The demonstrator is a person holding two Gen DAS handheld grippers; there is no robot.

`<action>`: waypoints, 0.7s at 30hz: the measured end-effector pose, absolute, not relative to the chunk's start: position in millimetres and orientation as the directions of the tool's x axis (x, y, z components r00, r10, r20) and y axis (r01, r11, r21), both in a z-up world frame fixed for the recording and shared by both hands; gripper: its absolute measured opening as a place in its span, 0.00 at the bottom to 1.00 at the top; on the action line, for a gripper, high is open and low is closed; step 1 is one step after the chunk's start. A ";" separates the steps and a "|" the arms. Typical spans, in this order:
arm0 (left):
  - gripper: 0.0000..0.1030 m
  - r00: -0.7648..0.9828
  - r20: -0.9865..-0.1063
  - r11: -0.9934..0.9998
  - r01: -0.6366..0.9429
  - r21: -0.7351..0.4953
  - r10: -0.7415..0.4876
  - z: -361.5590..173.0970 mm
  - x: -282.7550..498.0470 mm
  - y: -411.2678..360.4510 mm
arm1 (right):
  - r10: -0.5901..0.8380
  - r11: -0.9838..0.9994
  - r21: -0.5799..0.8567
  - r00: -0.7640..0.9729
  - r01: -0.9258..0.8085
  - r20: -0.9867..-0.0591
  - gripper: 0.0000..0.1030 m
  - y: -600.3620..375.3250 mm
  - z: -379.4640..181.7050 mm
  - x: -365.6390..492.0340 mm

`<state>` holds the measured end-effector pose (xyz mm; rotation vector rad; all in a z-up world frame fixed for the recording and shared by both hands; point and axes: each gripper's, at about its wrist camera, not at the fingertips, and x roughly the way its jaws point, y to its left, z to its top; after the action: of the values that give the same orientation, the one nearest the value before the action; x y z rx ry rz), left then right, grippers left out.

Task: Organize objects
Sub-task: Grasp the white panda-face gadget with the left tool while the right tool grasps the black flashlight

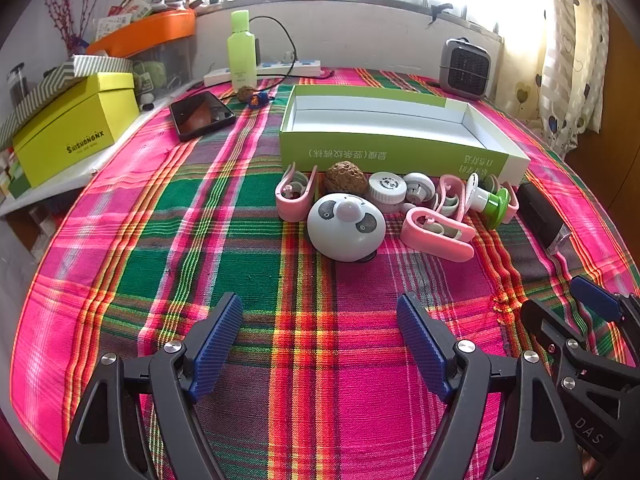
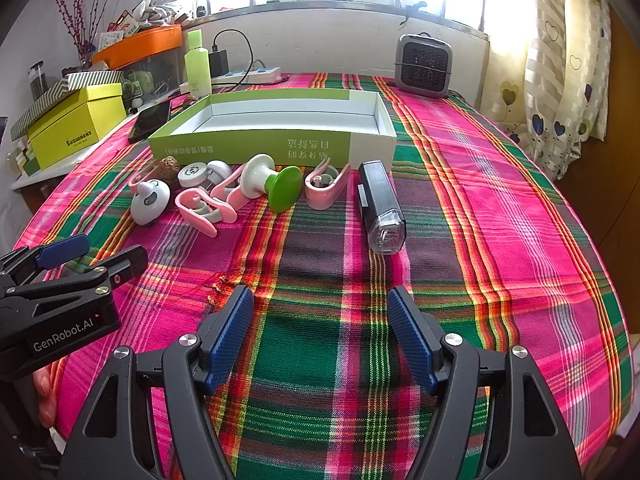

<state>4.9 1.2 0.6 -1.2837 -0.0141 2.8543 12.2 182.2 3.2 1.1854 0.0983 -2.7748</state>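
Both the left tongs [image 1: 320,344] and the right tongs [image 2: 320,332] are hanging spread and empty over the table [image 2: 500,200]. The clutter is lying just near the open green box [image 2: 280,148]: pink clips [image 1: 436,232], a black flashlight [image 2: 380,208], a panda gadget [image 1: 346,226]. They are looking light, hard and slippery, best pinched across their narrow middles. Bare cloth is giving room at the near side.

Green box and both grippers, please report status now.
Left gripper and right gripper open, empty. Green box empty, small items outside. Nothing blocking.
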 end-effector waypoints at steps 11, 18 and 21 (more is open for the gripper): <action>0.77 -0.659 -0.752 -1.000 -0.007 -0.015 0.015 3.6 2.8 0.6 | -0.087 -0.990 -0.012 -0.685 0.138 -0.723 0.68 182.7 4.3 11.5; 0.77 -0.646 -0.763 -1.000 -0.013 -0.016 0.020 3.3 -2.5 -0.9 | -0.091 -0.989 -0.012 -0.681 0.144 -0.727 0.68 184.4 0.3 6.5; 0.77 -0.638 -0.770 -1.000 -0.021 -0.016 0.026 3.6 -3.5 -1.1 | -0.098 -0.988 -0.008 -0.675 0.152 -0.731 0.68 185.5 1.1 7.2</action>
<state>-3.5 -1.1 3.6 -1.3257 -0.0085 2.8192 7.2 185.5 1.1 1.1966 0.1021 -2.7545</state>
